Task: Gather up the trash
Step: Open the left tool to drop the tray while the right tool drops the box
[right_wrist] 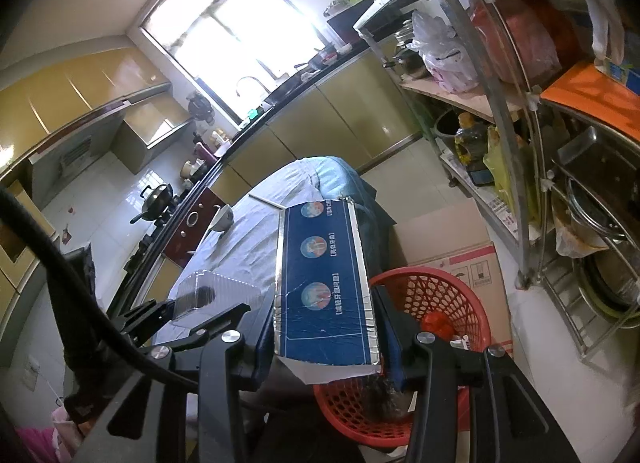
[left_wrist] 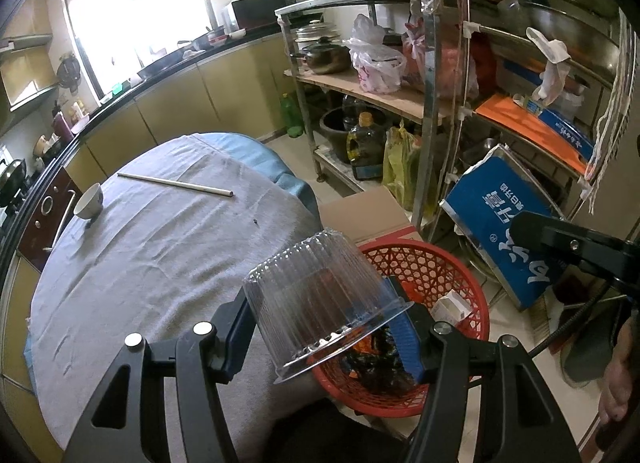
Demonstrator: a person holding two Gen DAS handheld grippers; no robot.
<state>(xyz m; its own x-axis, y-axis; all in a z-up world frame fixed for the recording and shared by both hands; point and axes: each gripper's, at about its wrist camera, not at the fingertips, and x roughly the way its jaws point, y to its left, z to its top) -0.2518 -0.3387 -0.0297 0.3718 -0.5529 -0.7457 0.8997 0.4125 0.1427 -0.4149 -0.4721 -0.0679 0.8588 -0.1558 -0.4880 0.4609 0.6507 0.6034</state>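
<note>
My left gripper (left_wrist: pixel 326 327) is shut on a clear ribbed plastic container (left_wrist: pixel 320 295), tilted with its rim toward me, at the table's edge beside a red mesh basket (left_wrist: pixel 460 275) on the floor. The basket holds wrappers and a small white box (left_wrist: pixel 450 307). My right gripper (right_wrist: pixel 326 327) is shut on a long blue carton (right_wrist: pixel 324 279) with silver edges, held over the near rim of the red basket (right_wrist: pixel 444 295). In the right wrist view the left gripper (right_wrist: pixel 188 303) and its clear container (right_wrist: pixel 216 291) appear at the left. On the grey tablecloth lie a thin stick (left_wrist: pixel 176 184) and a white bowl (left_wrist: pixel 89 203).
A round table (left_wrist: pixel 140 263) under the grey cloth fills the left. Cardboard boxes (right_wrist: pixel 452 239) sit behind the basket. Metal shelves (left_wrist: pixel 432 103) with pots, bags and bottles stand at the right. A kitchen counter (left_wrist: pixel 160 75) runs along the back. A person's bare foot (left_wrist: pixel 618 383) shows at the right edge.
</note>
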